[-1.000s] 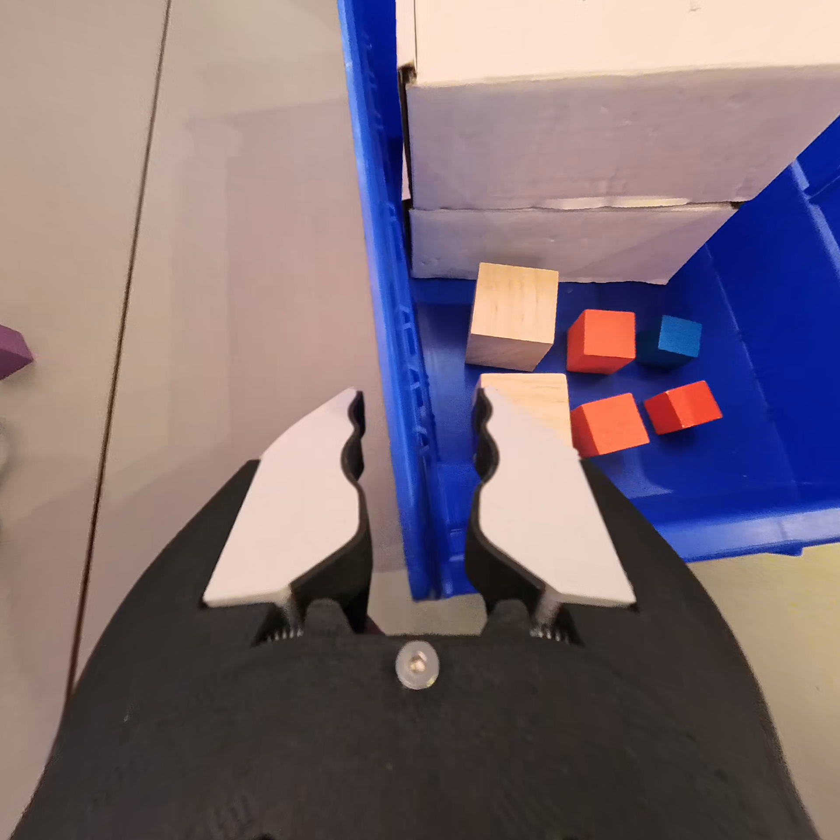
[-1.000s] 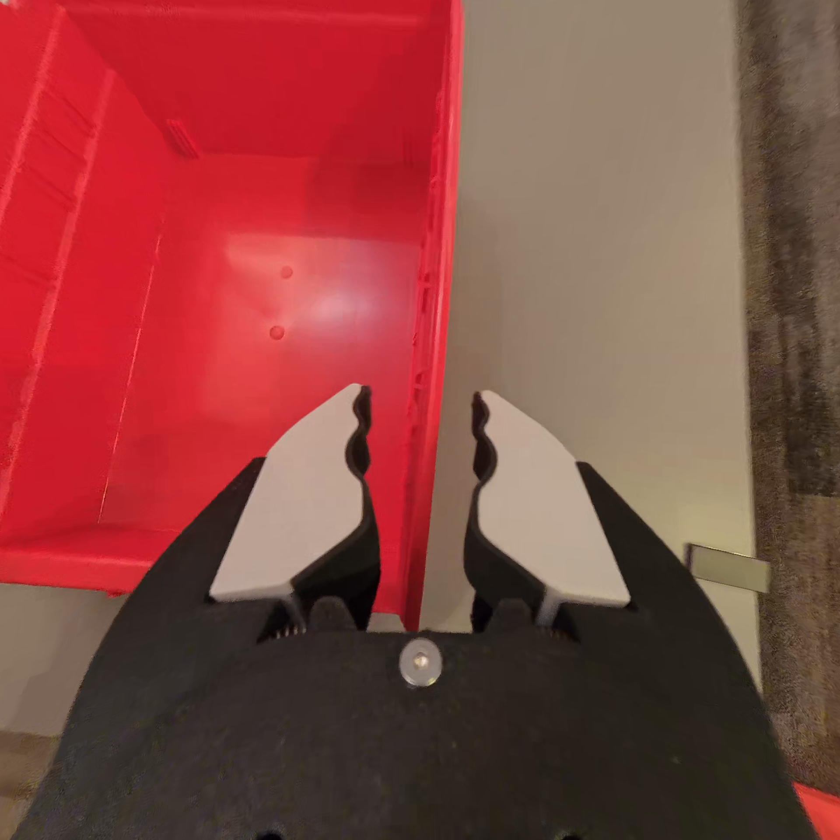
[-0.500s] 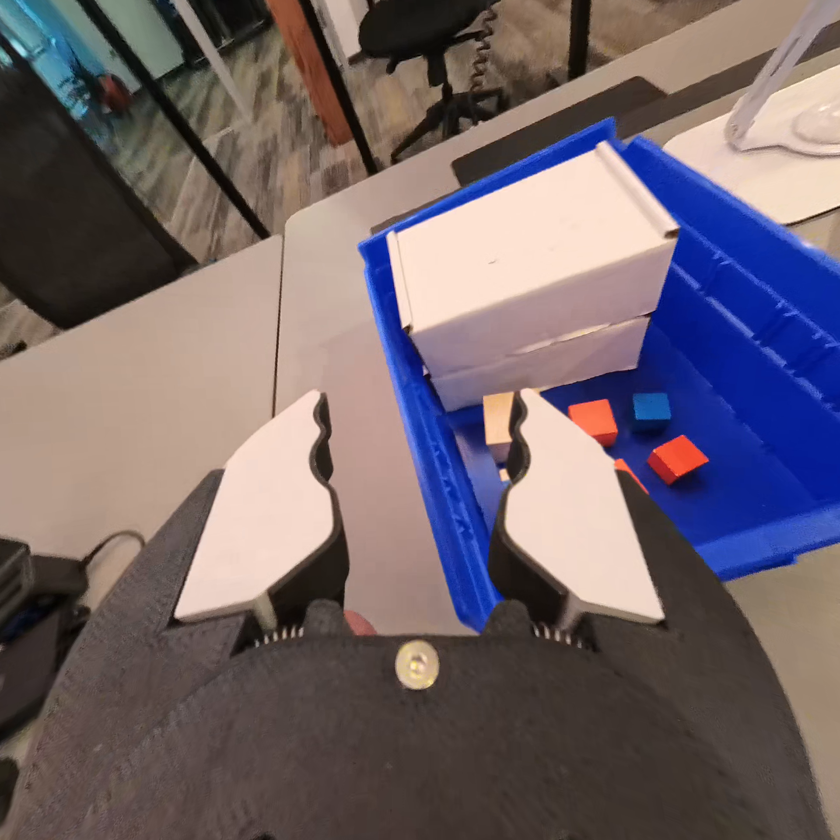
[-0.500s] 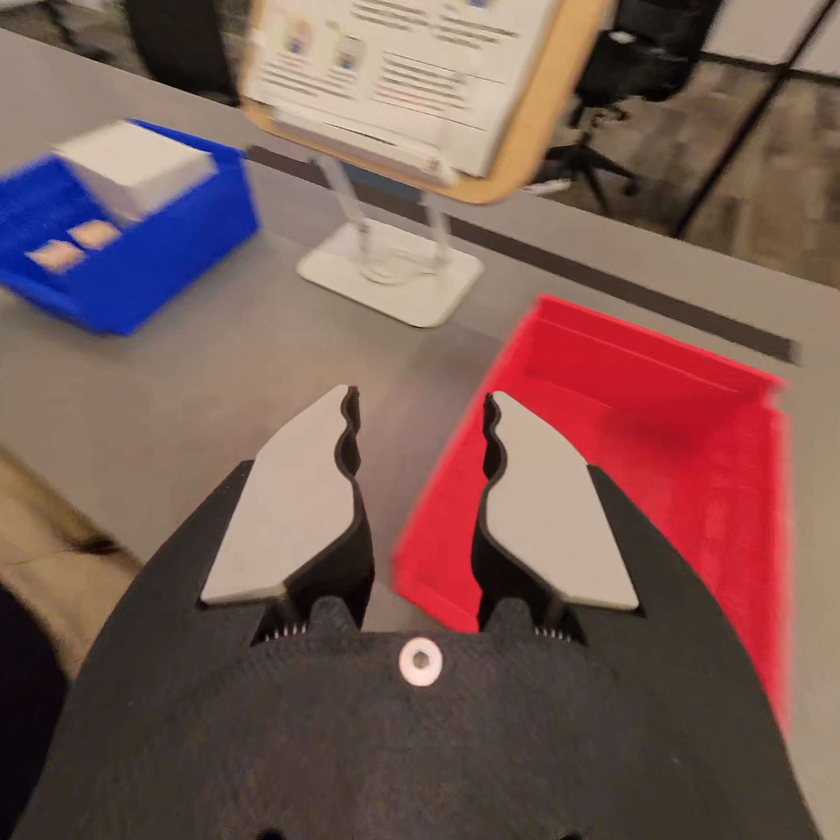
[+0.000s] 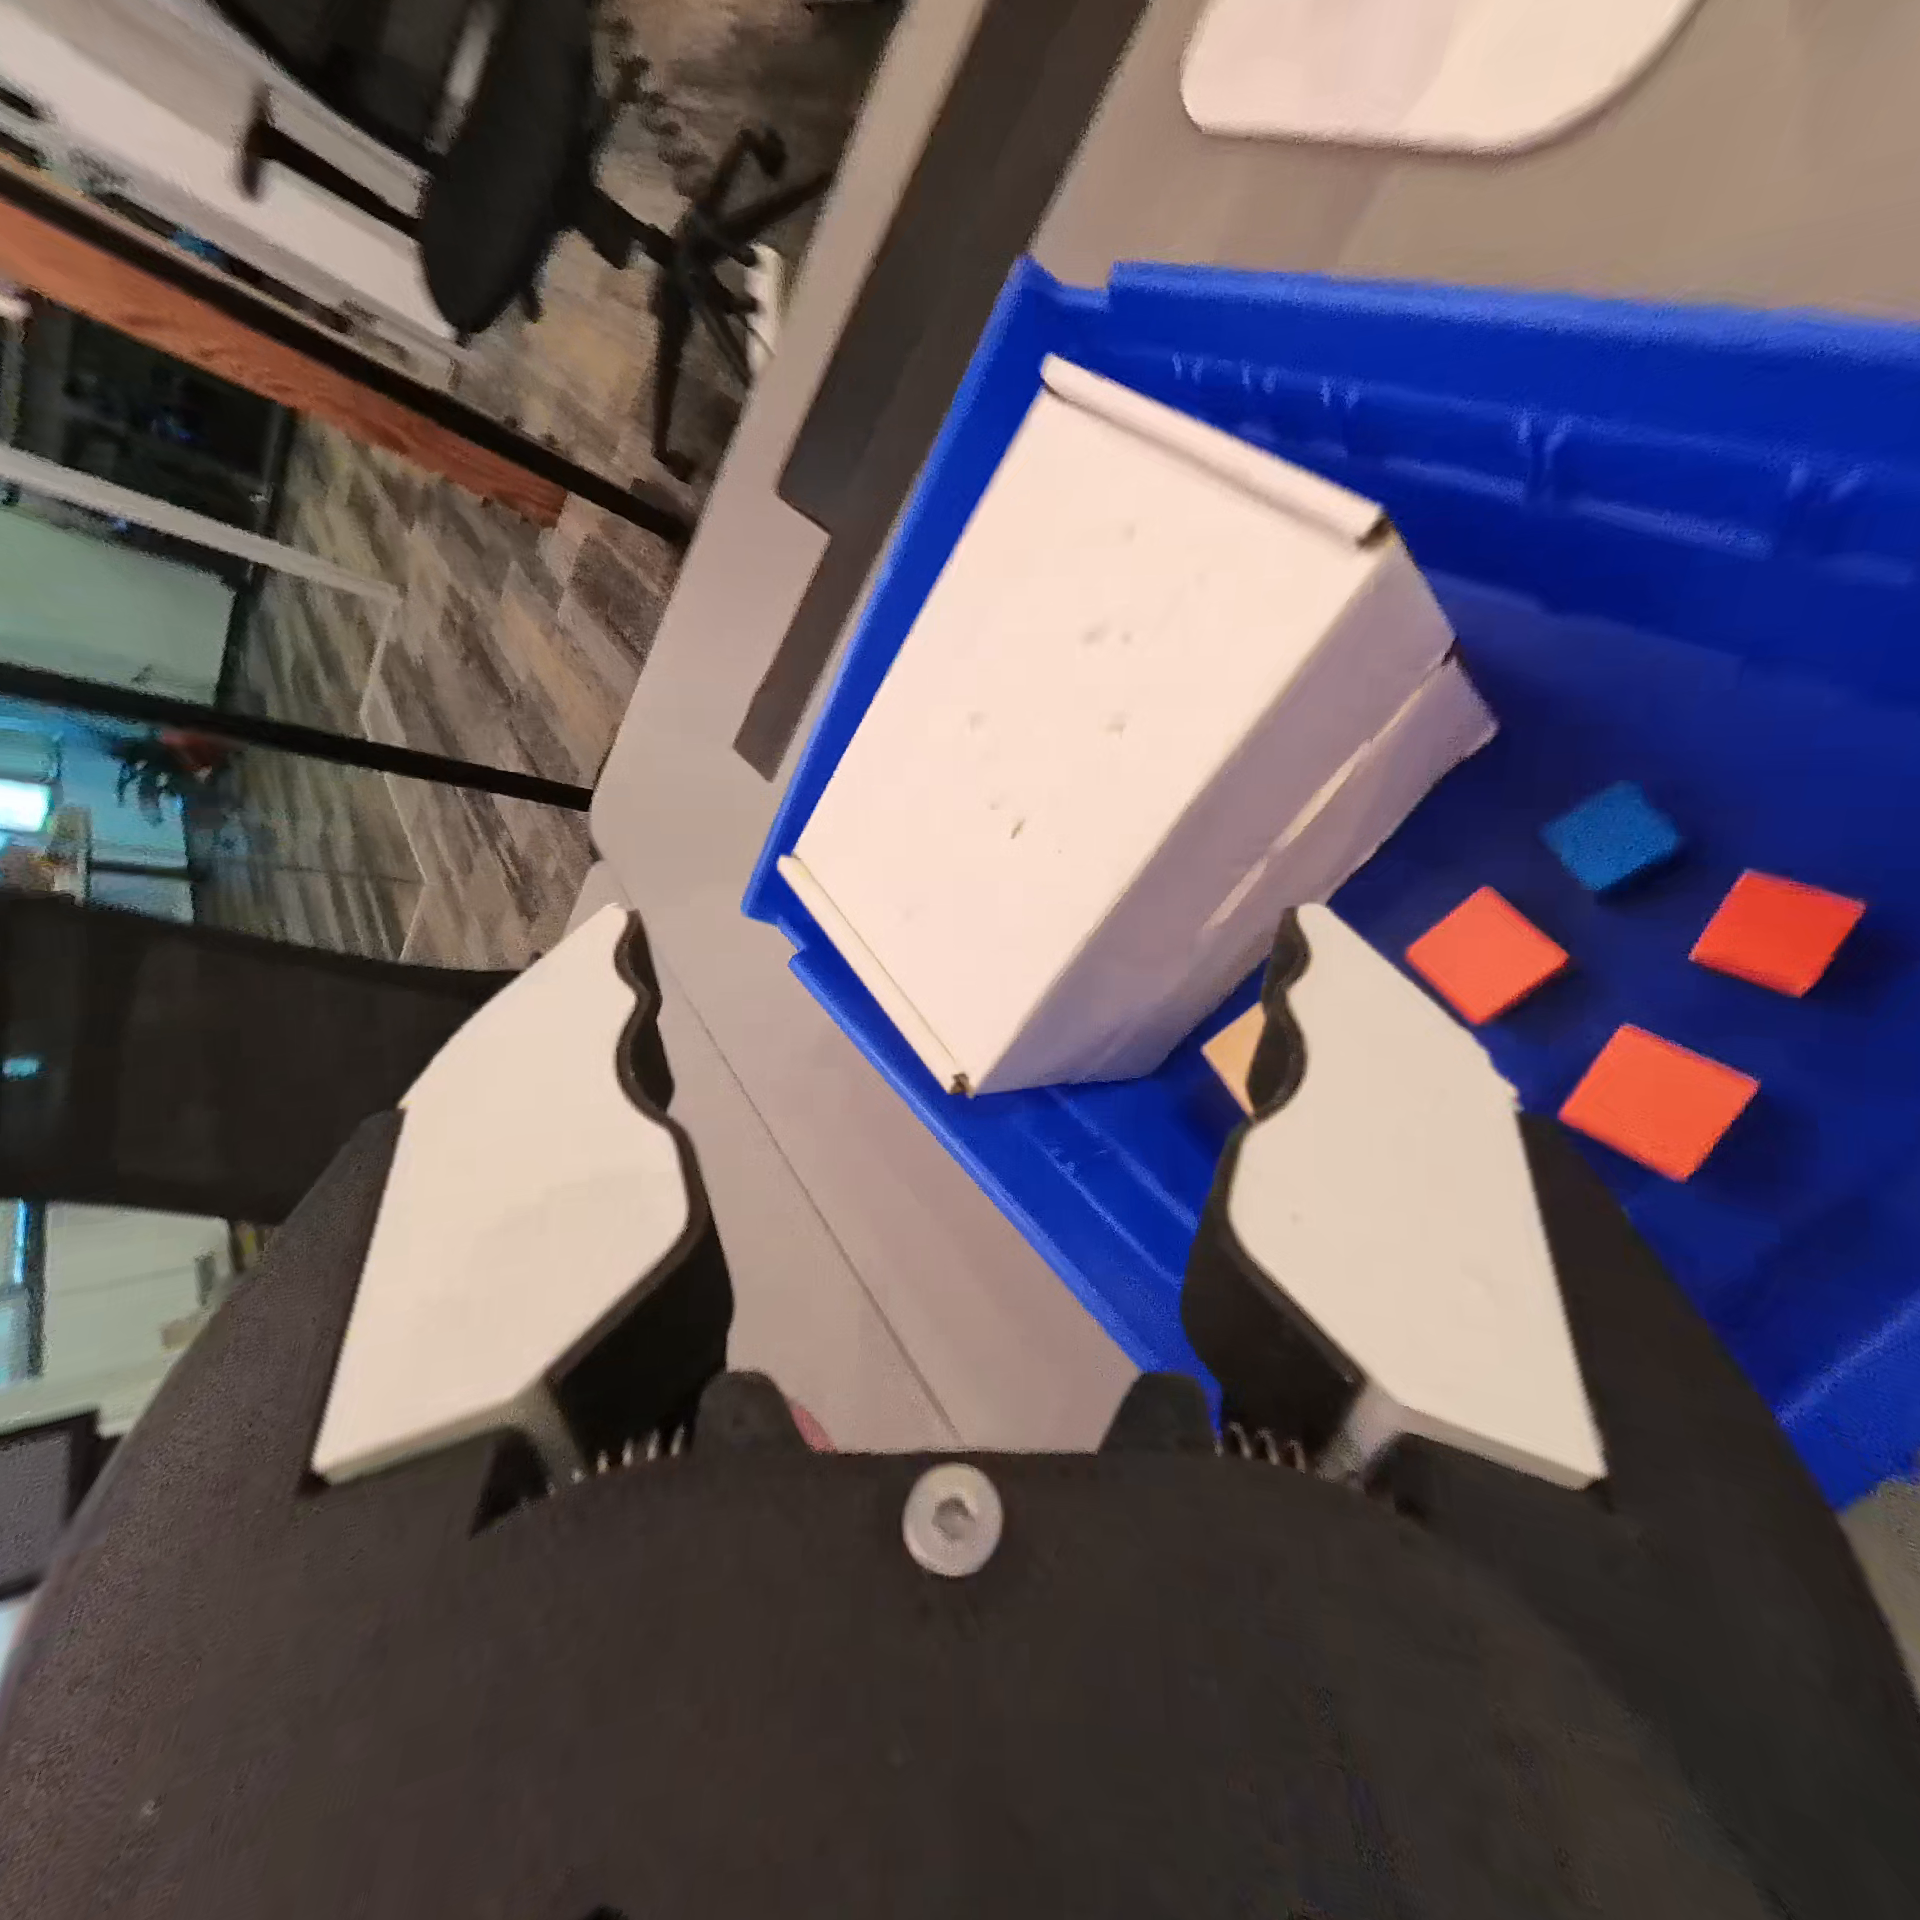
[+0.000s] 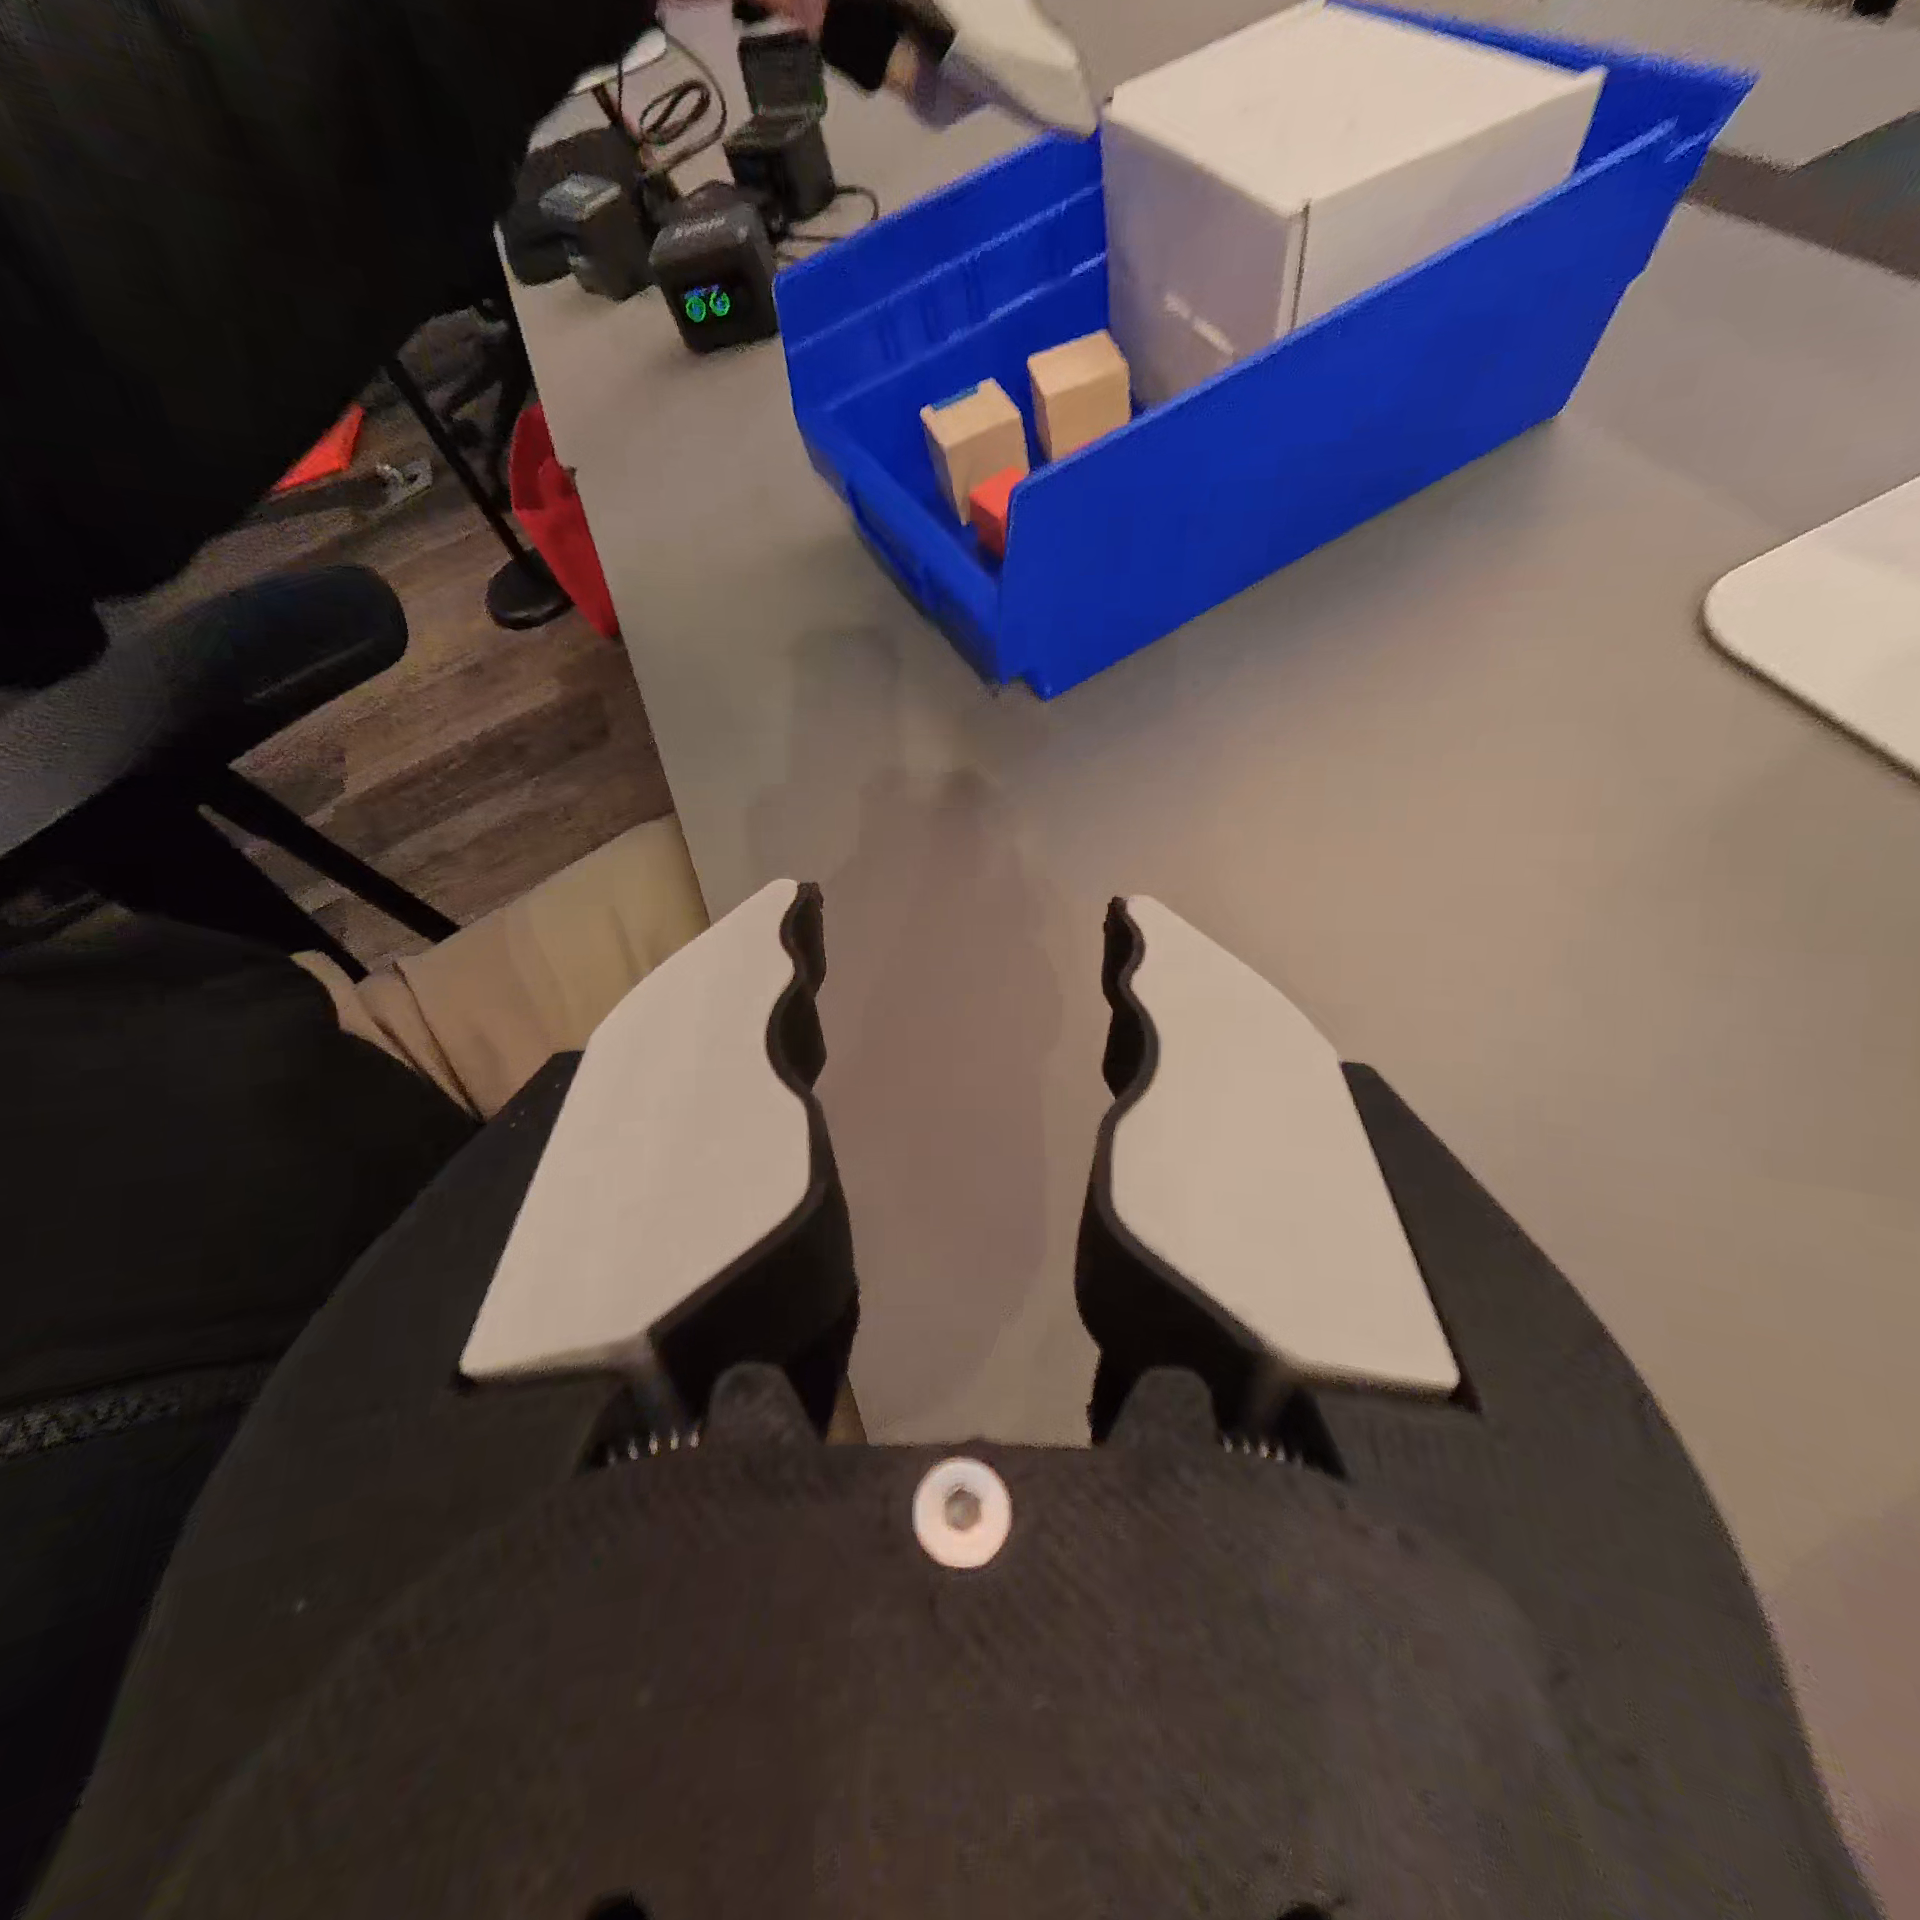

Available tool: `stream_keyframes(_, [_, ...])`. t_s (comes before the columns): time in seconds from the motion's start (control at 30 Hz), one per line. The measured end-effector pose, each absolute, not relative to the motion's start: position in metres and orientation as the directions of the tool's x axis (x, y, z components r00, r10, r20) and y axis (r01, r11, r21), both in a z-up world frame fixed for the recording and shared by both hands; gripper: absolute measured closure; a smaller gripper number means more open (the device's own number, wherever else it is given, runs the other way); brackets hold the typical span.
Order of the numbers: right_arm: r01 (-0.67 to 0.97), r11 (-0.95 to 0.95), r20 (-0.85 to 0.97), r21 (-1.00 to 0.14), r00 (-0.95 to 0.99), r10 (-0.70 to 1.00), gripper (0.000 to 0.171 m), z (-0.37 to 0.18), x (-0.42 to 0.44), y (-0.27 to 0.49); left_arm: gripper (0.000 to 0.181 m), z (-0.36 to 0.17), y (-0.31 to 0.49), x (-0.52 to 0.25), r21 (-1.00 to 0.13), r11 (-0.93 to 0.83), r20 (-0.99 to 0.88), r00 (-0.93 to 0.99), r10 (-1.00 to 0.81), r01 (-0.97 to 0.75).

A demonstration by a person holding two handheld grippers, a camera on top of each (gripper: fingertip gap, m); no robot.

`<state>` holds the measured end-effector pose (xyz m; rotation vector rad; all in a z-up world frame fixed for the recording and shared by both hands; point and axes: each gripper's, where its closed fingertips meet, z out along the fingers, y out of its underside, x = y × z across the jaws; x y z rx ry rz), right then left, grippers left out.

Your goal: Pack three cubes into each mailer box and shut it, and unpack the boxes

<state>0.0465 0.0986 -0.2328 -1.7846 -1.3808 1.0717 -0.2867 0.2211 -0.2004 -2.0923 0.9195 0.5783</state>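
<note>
A blue bin point(image 5: 1621, 436) on the grey table holds two stacked white mailer boxes point(image 5: 1081, 727), both shut, plus loose cubes: three orange-red ones point(image 5: 1486, 951), a small blue one point(image 5: 1610, 836) and a wooden one point(image 5: 1236, 1049) partly behind my finger. My left gripper point(image 5: 956, 935) is open wide and empty, above the bin's near corner, facing the top box. In the right wrist view the bin point(image 6: 1299, 488) sits far ahead with the boxes point(image 6: 1299, 177), two wooden cubes point(image 6: 1075, 400) and a red cube point(image 6: 997, 504). My right gripper point(image 6: 961, 904) is open and empty above bare table.
A white stand base point(image 6: 1829, 623) lies to the right of the bin, also at the top of the left wrist view point(image 5: 1423, 73). Black devices and cables point(image 6: 686, 239) sit behind the bin near the table's left edge. Office chairs and floor lie beyond. The gap from one gripper's tips to the other's is roughly 35 cm.
My left gripper has opened wider, rolled and moved closer above the boxes. My right gripper has swung left, away from the red bin, and now faces the blue bin.
</note>
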Motion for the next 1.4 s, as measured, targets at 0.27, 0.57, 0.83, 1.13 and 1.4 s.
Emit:
stream_keyframes(0.27, [0.536,-0.217,-0.195,-0.816,0.099,0.976,0.122,-0.266,0.045,0.101,0.059,-0.233,0.263,-0.303,-0.173,-0.413,-0.520,0.439,-0.733,-0.894])
stream_keyframes(0.57, [0.511,-0.205,-0.225,-0.835,0.022,0.974,0.121,-0.265,0.042,0.094,0.034,-0.273,0.287,-0.300,-0.007,-0.351,-0.396,0.325,-0.859,-0.936])
stream_keyframes(0.83, [0.508,-0.243,-0.266,-0.826,0.028,0.964,0.121,-0.268,0.045,0.098,0.042,-0.288,0.275,-0.293,-0.022,-0.398,-0.203,0.394,-0.896,-0.917])
stream_keyframes(1.13, [0.514,-0.255,-0.275,-0.819,0.040,0.961,0.121,-0.270,0.047,0.098,0.053,-0.289,0.284,-0.293,-0.050,-0.406,-0.241,0.406,-0.881,-0.912])
stream_keyframes(1.4, [0.524,-0.249,-0.276,-0.814,0.028,0.961,0.122,-0.271,0.047,0.095,0.055,-0.287,0.278,-0.296,-0.067,-0.427,-0.261,0.429,-0.865,-0.902])
